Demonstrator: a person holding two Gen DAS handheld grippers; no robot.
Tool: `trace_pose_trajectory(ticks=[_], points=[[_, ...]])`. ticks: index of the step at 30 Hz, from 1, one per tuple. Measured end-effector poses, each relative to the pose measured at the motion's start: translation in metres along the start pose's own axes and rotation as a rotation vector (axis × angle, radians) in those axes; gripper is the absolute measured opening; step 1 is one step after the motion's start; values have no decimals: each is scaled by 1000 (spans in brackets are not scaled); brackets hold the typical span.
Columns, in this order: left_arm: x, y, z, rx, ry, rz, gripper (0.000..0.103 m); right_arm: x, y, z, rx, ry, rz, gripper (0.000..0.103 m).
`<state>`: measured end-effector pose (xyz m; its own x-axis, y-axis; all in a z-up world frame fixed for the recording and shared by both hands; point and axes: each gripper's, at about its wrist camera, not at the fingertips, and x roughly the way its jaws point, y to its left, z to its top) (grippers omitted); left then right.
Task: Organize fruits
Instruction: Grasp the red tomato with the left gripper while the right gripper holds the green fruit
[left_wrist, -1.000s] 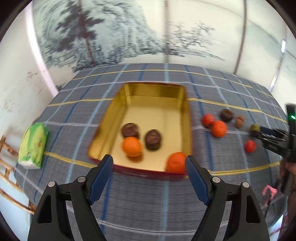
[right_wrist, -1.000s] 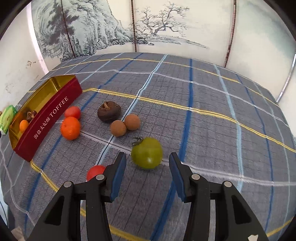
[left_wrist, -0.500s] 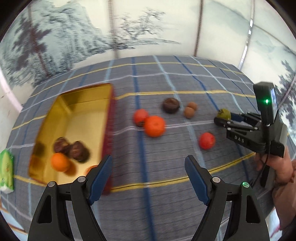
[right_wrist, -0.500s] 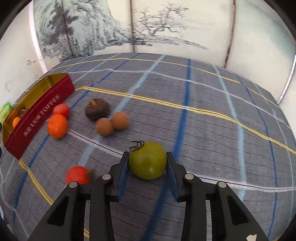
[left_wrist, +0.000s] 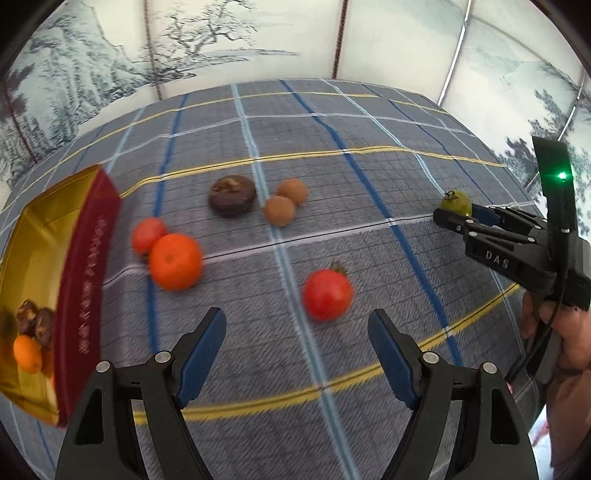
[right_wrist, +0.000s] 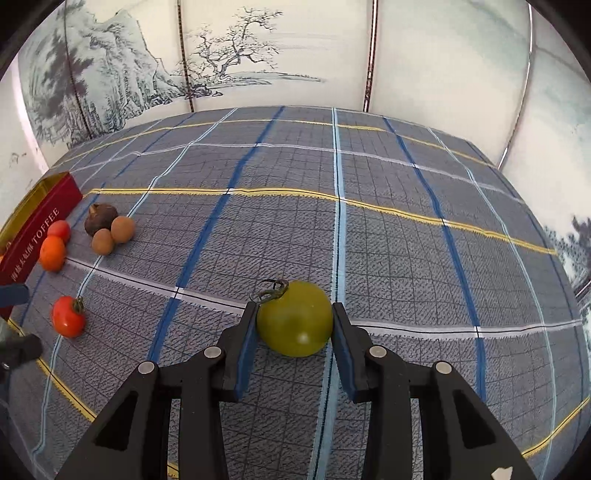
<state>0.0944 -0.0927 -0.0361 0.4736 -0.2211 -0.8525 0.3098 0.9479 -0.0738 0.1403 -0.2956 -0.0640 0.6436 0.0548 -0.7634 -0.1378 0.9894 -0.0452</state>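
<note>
My right gripper (right_wrist: 294, 325) is shut on a green tomato (right_wrist: 294, 318); it also shows in the left wrist view (left_wrist: 456, 201), held at the table's right. My left gripper (left_wrist: 297, 345) is open and empty, just short of a red tomato (left_wrist: 327, 294). An orange (left_wrist: 176, 261), a second red tomato (left_wrist: 147, 234), a dark brown fruit (left_wrist: 232, 195) and two small brown fruits (left_wrist: 280, 210) lie on the plaid cloth. The gold tin with a red side (left_wrist: 79, 288) at the left holds an orange (left_wrist: 26, 354) and dark fruits.
The table is covered by a grey plaid cloth (right_wrist: 369, 221). A painted folding screen (right_wrist: 240, 55) stands close behind it. The person's hand (left_wrist: 561, 343) holds the right gripper at the right edge of the left wrist view.
My left gripper swung right from over the tin to the loose fruits, nearing the red tomato. My right gripper moved forward and closed on the green tomato.
</note>
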Motion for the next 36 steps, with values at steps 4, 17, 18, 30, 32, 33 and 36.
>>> trace_pose_trajectory(ticks=[4, 17, 18, 30, 32, 33, 36], points=[[10, -9, 10, 15, 1, -5, 70, 0, 2, 0, -5, 1, 4, 35], [28, -8, 13, 9, 24, -10, 32, -2, 0, 1, 2, 1, 13, 36], [27, -7, 12, 2, 24, -10, 32, -2, 0, 1, 2, 1, 13, 36], [4, 9, 5, -27, 12, 1, 32, -3, 1, 2, 1, 3, 13, 36], [-6, 15, 5, -38, 1, 2, 32, -3, 1, 2, 2, 3, 13, 36], [-11, 18, 5, -42, -5, 5, 32, -3, 1, 2, 2, 3, 13, 36], [-31, 30, 6, -53, -45, 19, 32, -3, 1, 2, 1, 3, 13, 36]])
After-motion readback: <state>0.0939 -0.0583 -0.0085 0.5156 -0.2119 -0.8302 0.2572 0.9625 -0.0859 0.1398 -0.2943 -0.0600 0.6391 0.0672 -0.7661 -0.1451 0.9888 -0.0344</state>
